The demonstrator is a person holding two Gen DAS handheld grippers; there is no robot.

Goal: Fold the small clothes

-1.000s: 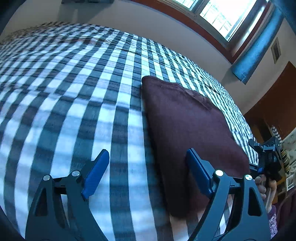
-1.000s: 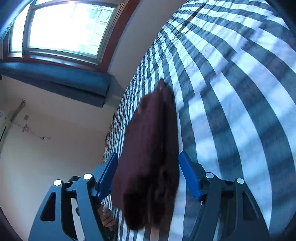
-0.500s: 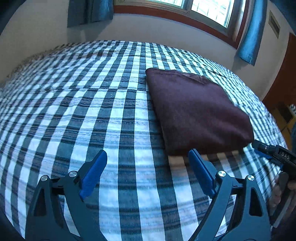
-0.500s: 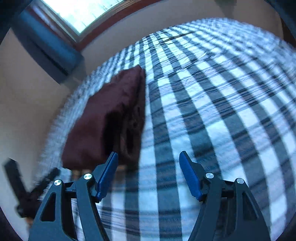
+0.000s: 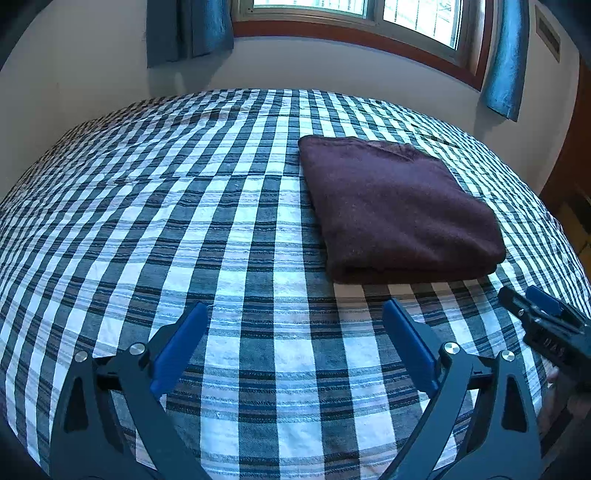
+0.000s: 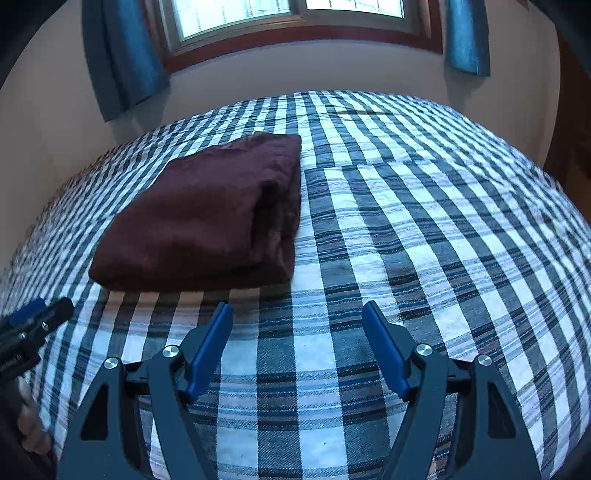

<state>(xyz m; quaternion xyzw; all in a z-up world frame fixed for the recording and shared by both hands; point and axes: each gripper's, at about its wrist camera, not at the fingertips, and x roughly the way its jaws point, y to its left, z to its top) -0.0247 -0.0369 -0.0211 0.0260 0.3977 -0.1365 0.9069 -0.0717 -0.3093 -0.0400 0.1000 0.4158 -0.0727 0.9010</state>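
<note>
A dark maroon cloth (image 5: 395, 210) lies folded into a thick rectangle on the checked bedspread (image 5: 184, 221). My left gripper (image 5: 295, 314) hovers over bare bedspread just in front of the cloth's near edge, its jaws opening with nothing between them. In the right wrist view the same folded cloth (image 6: 207, 218) lies ahead to the left, its layered edges facing right. My right gripper (image 6: 297, 310) is over the bedspread near the cloth's front right corner, jaws opening and empty. Each gripper shows at the other view's edge: the right gripper (image 5: 532, 306) and the left gripper (image 6: 40, 312).
The bed fills both views and ends at a pale wall with a wood-framed window (image 5: 351, 11) and blue curtains (image 5: 188, 29). A brown door or cabinet (image 5: 576, 155) stands at the right. A hand (image 6: 31, 428) holds the left gripper's handle at the lower left.
Both grippers have pulled back from the folded cloth, which was between their jaws and now lies free ahead of them. Both views rolled level, and the jaws spread a little wider.
</note>
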